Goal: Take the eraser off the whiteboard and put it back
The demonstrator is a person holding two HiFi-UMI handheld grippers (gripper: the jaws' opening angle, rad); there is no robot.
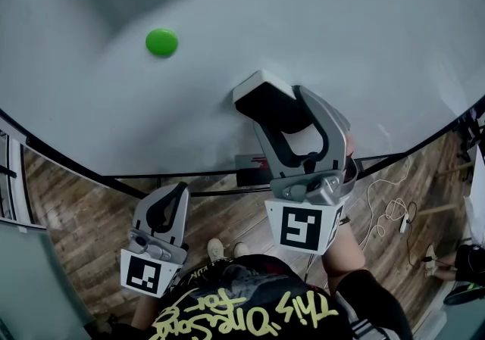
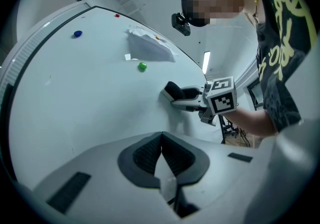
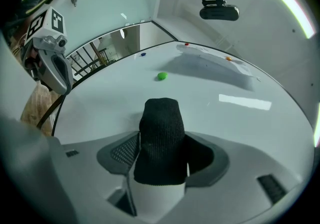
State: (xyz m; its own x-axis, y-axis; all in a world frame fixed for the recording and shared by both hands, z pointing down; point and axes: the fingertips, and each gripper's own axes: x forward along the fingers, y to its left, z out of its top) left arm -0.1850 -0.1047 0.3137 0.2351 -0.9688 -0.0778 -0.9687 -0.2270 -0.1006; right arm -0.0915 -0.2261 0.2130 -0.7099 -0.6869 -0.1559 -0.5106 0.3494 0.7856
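Observation:
The eraser [image 1: 263,96], a white block with black felt, is clamped in my right gripper [image 1: 274,110] at the lower middle of the whiteboard [image 1: 318,20]. Its far end sits at the board's surface; whether it touches is unclear. In the right gripper view the black felt [image 3: 160,135] stands up between the jaws. In the left gripper view the eraser [image 2: 174,90] shows beside the board. My left gripper [image 1: 169,204] hangs below the board's bottom edge, shut with nothing in it [image 2: 161,149].
A green magnet [image 1: 161,42] sticks to the board up and left of the eraser. A sheet of paper [image 2: 148,47] and small blue [image 2: 77,33] and red [image 2: 117,15] magnets sit farther off. White cables [image 1: 390,210] lie on the wooden floor at right.

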